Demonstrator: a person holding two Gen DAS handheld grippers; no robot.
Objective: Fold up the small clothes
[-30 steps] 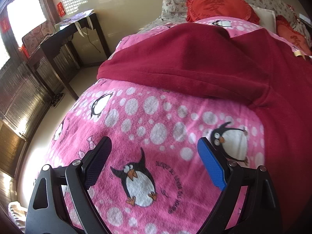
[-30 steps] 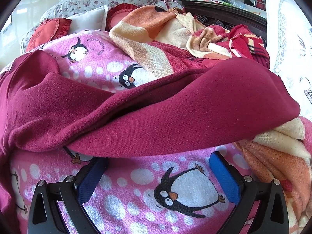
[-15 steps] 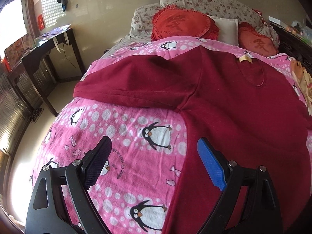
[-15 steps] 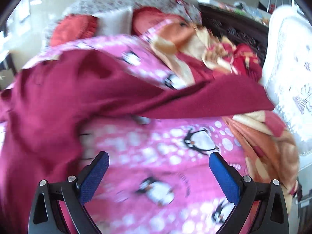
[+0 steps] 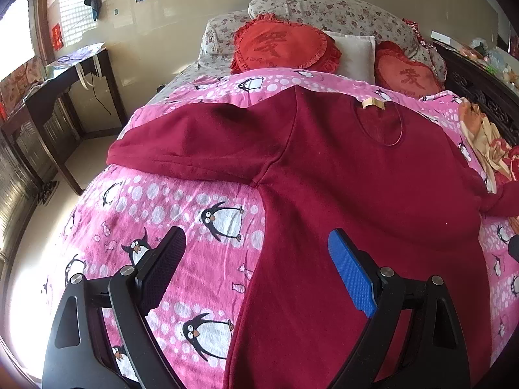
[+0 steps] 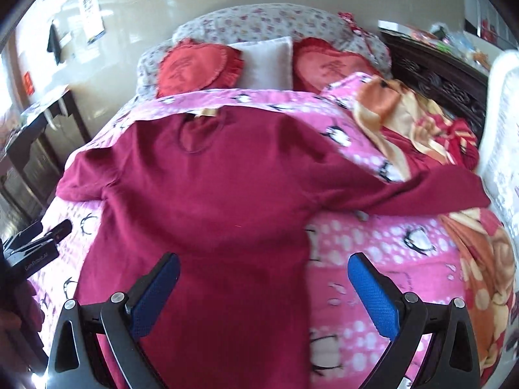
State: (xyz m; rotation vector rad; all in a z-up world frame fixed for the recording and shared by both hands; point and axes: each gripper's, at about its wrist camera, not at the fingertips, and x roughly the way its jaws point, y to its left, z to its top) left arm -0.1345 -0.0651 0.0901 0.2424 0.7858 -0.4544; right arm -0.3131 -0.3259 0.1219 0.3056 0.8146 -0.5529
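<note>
A dark red long-sleeved top lies flat on the pink penguin bedspread, neck toward the pillows, both sleeves spread sideways. My left gripper hangs open above the top's left hem edge, holding nothing. Over the top's lower right side my right gripper is open and empty too. The left gripper's black body shows at the left edge of the right wrist view. The right sleeve's end rests on an orange blanket.
Red cushions and a white pillow line the headboard end. A crumpled orange and red blanket lies along the bed's right side. A dark wooden desk stands left of the bed by the window.
Both grippers have pulled back and up from the sleeves toward the foot of the bed; the whole top now shows spread flat. Both stay open.
</note>
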